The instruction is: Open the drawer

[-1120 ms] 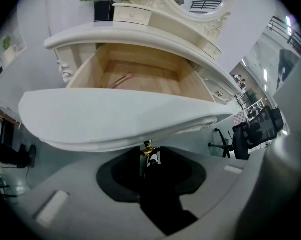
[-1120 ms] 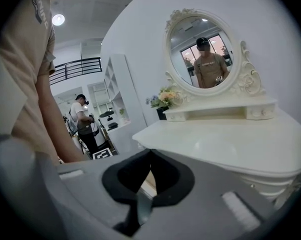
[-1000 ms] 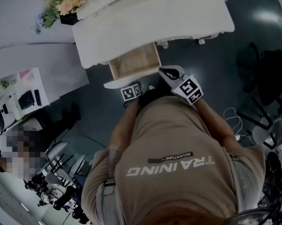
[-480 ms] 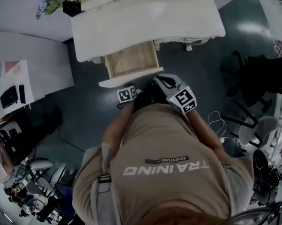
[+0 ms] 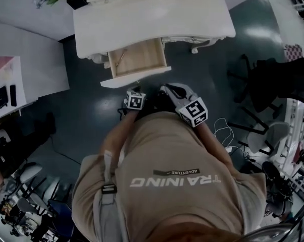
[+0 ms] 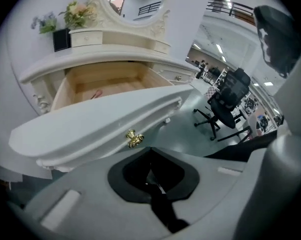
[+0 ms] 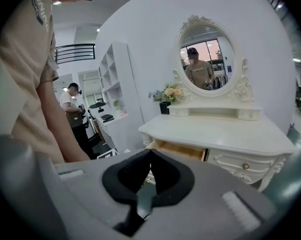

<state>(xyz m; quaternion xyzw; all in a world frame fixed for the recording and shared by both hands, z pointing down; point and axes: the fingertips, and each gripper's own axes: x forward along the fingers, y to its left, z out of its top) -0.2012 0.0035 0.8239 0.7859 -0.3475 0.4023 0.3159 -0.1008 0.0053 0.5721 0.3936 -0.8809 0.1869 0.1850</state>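
The white dressing table [image 5: 152, 19] has its left drawer [image 5: 137, 59] pulled out, showing a bare wooden inside [image 6: 108, 84] with a small thing lying in it. The drawer's white front [image 6: 95, 124] carries a gold knob [image 6: 134, 139]. My left gripper [image 6: 151, 159] hangs just short of that knob, shut with nothing between its jaws. In the head view its marker cube [image 5: 134, 101] sits below the drawer front [image 5: 134, 77]. My right gripper [image 7: 150, 159] is also shut and empty, held beside the left one [image 5: 185, 102] and pointing at the table [image 7: 215, 134].
An oval mirror [image 7: 208, 59] and a flower pot [image 7: 168, 95] stand on the table. A black office chair [image 6: 230, 99] is to the right on the dark floor. A white side desk [image 5: 20, 69] lies left. A person [image 7: 73, 109] stands at far shelves.
Both grippers have drawn back from the drawer front, and the gap to it is wider. The drawer stays pulled out.
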